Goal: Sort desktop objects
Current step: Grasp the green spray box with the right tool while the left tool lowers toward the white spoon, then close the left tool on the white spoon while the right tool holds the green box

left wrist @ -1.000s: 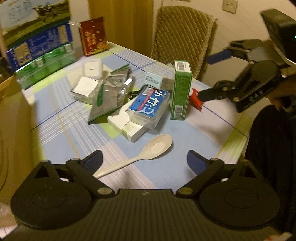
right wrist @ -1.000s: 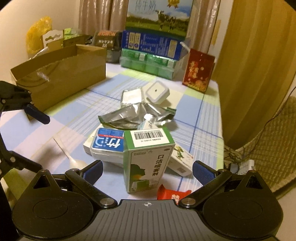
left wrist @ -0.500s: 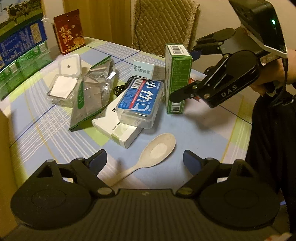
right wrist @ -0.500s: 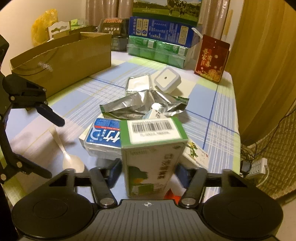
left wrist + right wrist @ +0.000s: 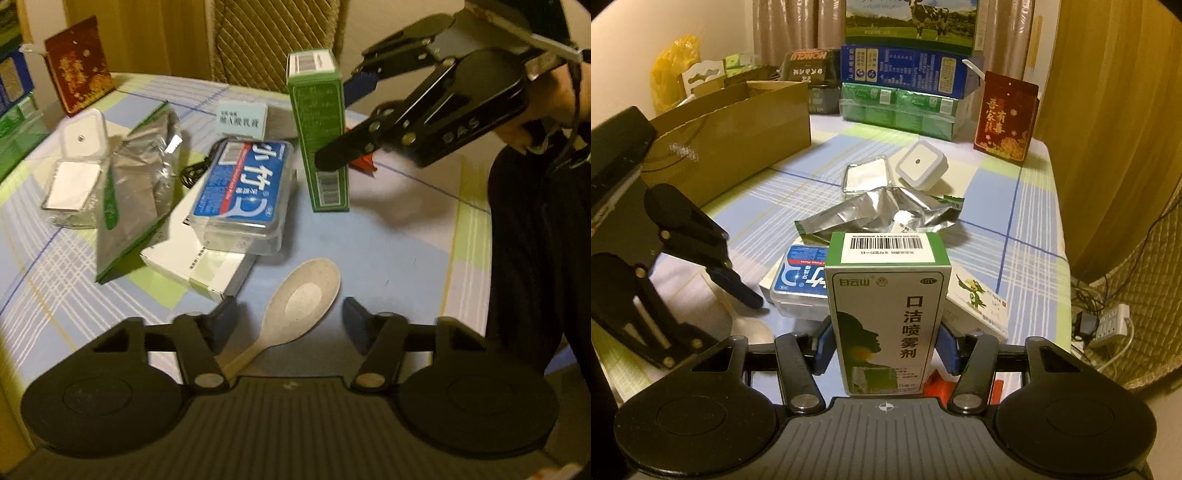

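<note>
A beige plastic spoon [image 5: 303, 295] lies on the checked tablecloth, handle toward me. My left gripper [image 5: 288, 321] hangs low over it, jaws closing, with the handle between the blue pads and a gap on each side. A tall green spray box [image 5: 886, 295] stands upright. My right gripper [image 5: 886, 347] has its jaws closing on the box's lower half, both pads against its sides. The left wrist view shows the same box [image 5: 321, 122] gripped by the right gripper [image 5: 343, 122]. In the right wrist view, the left gripper [image 5: 713, 317] hovers over the spoon bowl [image 5: 750, 328].
Beside the spoon sit a clear floss box with a blue label [image 5: 243, 184], a flat white box [image 5: 199, 262], a foil pouch [image 5: 140, 184] and a clear square case [image 5: 81, 147]. A brown cardboard box [image 5: 731, 133] and stacked cartons [image 5: 905, 74] line the far side.
My left gripper came down closer to the spoon and its jaws narrowed around the handle. My right gripper's wide-open jaws closed onto the green box.
</note>
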Available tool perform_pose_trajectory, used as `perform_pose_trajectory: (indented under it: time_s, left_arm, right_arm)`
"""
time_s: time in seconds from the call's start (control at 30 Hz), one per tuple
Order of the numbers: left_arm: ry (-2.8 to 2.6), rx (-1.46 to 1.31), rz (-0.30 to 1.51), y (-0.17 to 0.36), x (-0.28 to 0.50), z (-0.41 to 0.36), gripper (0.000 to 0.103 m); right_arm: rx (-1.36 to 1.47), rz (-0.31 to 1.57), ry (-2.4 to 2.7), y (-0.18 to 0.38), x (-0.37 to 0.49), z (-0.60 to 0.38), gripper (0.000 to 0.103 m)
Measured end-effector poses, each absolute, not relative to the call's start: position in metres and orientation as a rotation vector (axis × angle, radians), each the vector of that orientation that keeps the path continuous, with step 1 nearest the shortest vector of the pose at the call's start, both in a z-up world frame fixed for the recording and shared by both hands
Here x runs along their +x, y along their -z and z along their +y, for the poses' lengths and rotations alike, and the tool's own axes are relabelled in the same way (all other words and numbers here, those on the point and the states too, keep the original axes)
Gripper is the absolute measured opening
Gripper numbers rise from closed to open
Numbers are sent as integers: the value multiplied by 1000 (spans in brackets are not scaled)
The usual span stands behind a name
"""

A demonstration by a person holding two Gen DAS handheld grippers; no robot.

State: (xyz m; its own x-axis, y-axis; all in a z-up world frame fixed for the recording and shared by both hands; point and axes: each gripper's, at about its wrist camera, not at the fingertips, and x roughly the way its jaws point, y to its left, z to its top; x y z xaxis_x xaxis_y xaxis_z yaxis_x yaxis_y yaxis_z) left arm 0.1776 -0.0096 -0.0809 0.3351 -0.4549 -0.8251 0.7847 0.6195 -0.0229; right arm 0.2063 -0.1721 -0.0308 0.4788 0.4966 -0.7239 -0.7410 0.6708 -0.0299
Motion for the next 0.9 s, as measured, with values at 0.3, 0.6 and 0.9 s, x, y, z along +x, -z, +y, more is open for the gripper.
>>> perform_pose_trajectory:
  time_s: [0.3,0.6,0.9]
  left_arm:
    - [906,428,904,89,187,-14,44]
    - [708,337,960,84,183,-4,14]
    - [477,229,1009,79,167,7,10]
  right_arm:
    - [-359,757,-774,32,203,-169,53]
    - [-324,771,-740,31,198,-167,53]
    - [-303,768,-725,28,194,-167,53]
